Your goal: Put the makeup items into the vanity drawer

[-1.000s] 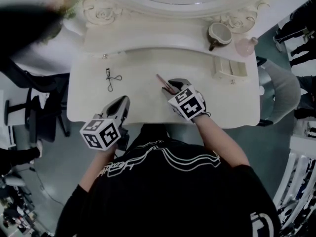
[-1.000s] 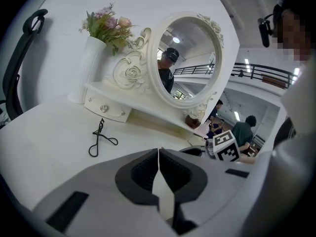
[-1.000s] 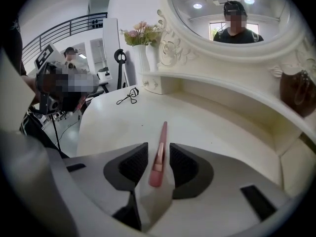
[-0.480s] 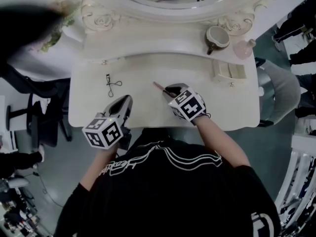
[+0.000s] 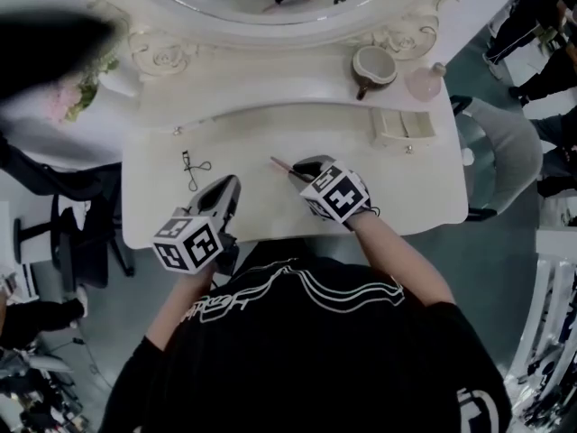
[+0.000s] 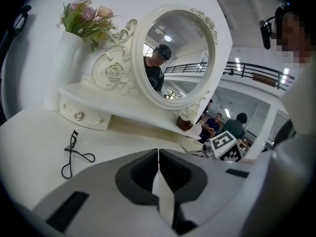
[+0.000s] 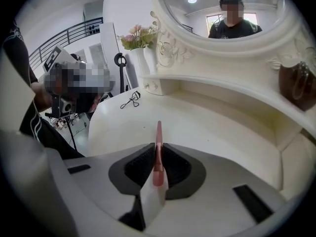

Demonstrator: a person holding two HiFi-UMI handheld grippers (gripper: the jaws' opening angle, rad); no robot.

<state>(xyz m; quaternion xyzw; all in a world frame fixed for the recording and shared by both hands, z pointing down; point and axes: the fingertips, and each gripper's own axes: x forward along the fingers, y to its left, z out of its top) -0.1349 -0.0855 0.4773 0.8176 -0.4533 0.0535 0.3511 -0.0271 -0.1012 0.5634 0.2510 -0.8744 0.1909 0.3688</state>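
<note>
Jaws of the right gripper point(image 7: 158, 149) just closed on a pink stick point(image 7: 158, 130).

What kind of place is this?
Likely a dressing corner in a big hall: an ornate white vanity table, its oval carved-frame mirror and a black metal eyelash curler.

I keep my left gripper point(image 6: 158, 152), a grey 2-jaw tool with a black-and-white marker cube, pointing only slightly downward, jaws pressed together on nothing. My right gripper point(image 7: 158, 149), built the same, tilts more steeply down. Its jaws have just been closing and pinch a slim pink makeup stick point(image 7: 158, 130). The left forearm point(image 5: 176, 309) and right forearm point(image 5: 397, 255) reach forward, bare.
</note>
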